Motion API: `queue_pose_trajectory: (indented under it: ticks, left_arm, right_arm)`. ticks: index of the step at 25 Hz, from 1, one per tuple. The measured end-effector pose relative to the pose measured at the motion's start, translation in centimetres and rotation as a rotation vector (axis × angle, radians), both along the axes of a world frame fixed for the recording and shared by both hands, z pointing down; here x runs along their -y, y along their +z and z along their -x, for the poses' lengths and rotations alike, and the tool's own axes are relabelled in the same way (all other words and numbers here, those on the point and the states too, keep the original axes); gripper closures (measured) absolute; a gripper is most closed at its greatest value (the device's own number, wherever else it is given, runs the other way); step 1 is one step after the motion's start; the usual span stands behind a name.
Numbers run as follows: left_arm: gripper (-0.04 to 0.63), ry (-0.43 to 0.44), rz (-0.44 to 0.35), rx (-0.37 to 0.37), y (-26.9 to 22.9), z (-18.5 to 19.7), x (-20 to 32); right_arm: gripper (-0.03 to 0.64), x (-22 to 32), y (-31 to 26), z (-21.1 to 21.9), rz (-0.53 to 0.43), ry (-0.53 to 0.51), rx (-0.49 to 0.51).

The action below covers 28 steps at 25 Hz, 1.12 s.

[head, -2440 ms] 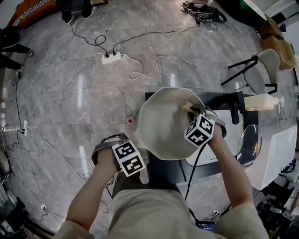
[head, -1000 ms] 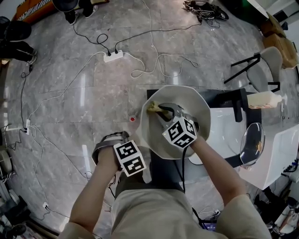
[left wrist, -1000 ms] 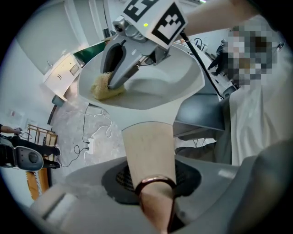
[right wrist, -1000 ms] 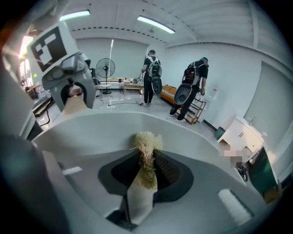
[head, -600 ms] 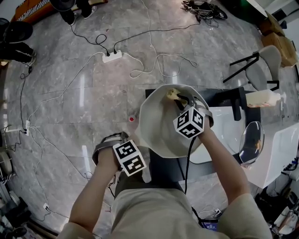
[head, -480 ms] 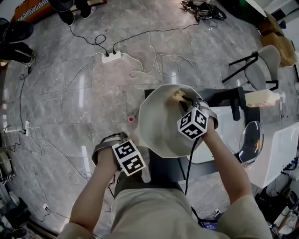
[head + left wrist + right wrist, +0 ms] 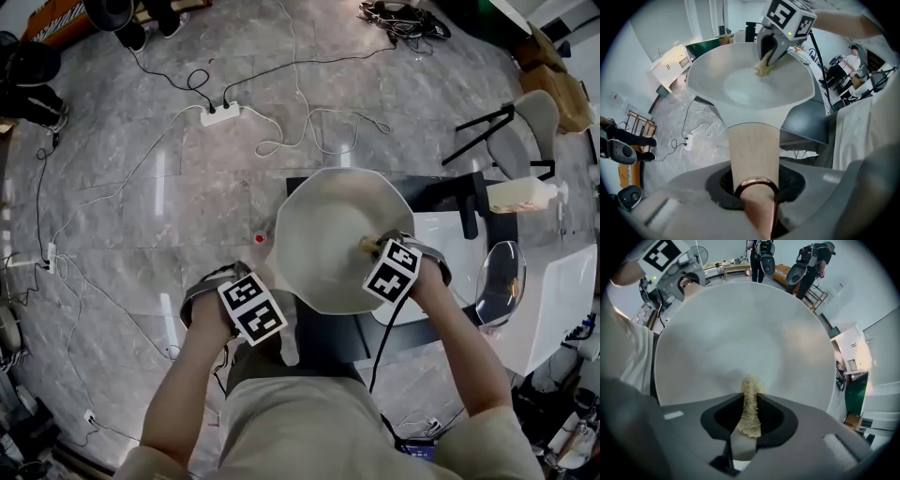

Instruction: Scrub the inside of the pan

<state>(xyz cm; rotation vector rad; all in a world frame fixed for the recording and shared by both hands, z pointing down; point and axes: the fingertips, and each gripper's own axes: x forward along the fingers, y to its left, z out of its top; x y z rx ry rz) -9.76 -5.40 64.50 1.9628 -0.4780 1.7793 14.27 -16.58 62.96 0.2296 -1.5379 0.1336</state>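
Note:
The pale, wide pan (image 7: 323,230) is held up over the floor and the black counter edge. My left gripper (image 7: 269,323) is shut on its wooden handle (image 7: 753,150), just above the handle's copper ring (image 7: 756,183). My right gripper (image 7: 375,251) reaches into the bowl at its right side, shut on a tan fibre scrub pad (image 7: 750,404). The pad's tip touches the inner wall of the pan (image 7: 740,329). From the left gripper view, the right gripper (image 7: 769,49) and the pad (image 7: 762,68) sit on the far side of the bowl (image 7: 740,89).
A white sink counter (image 7: 450,246) with a black faucet (image 7: 469,220) and an oval mirror (image 7: 499,277) lies to the right. A pale bottle (image 7: 520,195) and a chair (image 7: 525,131) are beyond it. A power strip (image 7: 220,114) and cables cross the marble floor.
My right gripper with the pad has swept from the pan's far rim down to its near right side. The left gripper and the pan have hardly moved.

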Motion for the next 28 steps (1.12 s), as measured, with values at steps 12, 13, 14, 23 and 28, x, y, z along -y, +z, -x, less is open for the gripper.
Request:
queue_pose_trajectory:
  ticks: [12,13,14,23,28]
  left_arm:
    - [0.485,-0.042,0.022,-0.028,0.0,-0.3,-0.1]
    - [0.485,-0.043,0.022,-0.028,-0.1,-0.3,-0.2]
    - [0.485,-0.043,0.022,-0.029,-0.1,-0.3,-0.2]
    - [0.485,-0.05,0.02,-0.047,-0.1,-0.4,-0.2]
    - [0.483,-0.057,0.026,-0.055,-0.1,-0.6,-0.4]
  right_arm:
    - [0.528,-8.1,0.8,9.3,0.257,-0.023,0.248]
    - [0.528,-7.7,1.0,10.2,0.241,-0.026,0.267]
    - [0.526,-7.2,1.1,11.1,0.228,-0.024,0.288]
    - [0.522,-0.6,0.8,14.6,0.054,0.112,0.506]
    - [0.522,4.7,1.0,12.7,-0.193,0.136,0.477]
